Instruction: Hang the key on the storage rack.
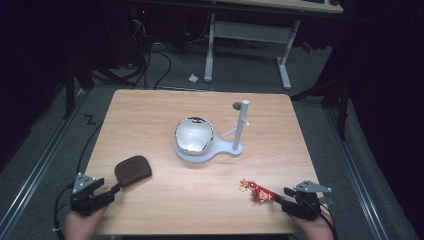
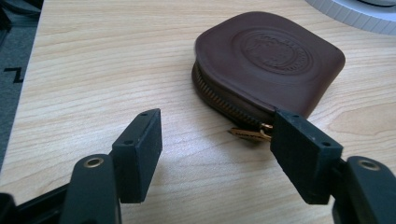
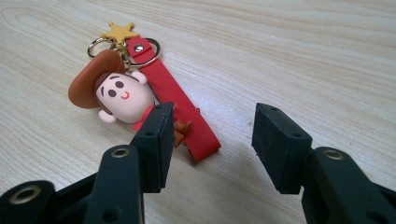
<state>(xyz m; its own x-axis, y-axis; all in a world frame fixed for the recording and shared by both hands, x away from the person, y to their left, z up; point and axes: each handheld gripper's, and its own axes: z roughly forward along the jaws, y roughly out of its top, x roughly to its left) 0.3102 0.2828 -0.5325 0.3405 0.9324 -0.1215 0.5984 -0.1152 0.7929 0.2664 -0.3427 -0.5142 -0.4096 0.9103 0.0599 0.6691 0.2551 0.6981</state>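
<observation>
Wooden desk, pale grain, standing on grey floor. At the middle of the desk, a white stand with an upright post and a shiny silver bowl sitting on its round base. Toward the near left corner, a brown leather zip pouch, lying flat, embossed seal on top, zipper closed with its gold pull pointing at the near edge. Toward the near right corner, a cowboy keychain: rubber figure in a brown hat, red strap, gold star and rings, flat on the wood.

At the near left edge, left gripper, jaws spread wide, nothing between the pads; pouch just ahead, zipper pull just beside the right-hand pad. At the near right edge, right gripper, jaws parted and empty; tail of the red strap just beside the left-hand pad, figure farther ahead and off to that side.

Risks from here, as a judgement: closing the left jaws where they stand probably catches only the zipper pull or bare air, dragging the pouch instead of lifting it. On the right, off-centre closure likely clips the strap end alone, leaving the figure to swing or slip free. Thin flat strap on smooth wood also invites pads scraping the desk and pushing the keychain away.
</observation>
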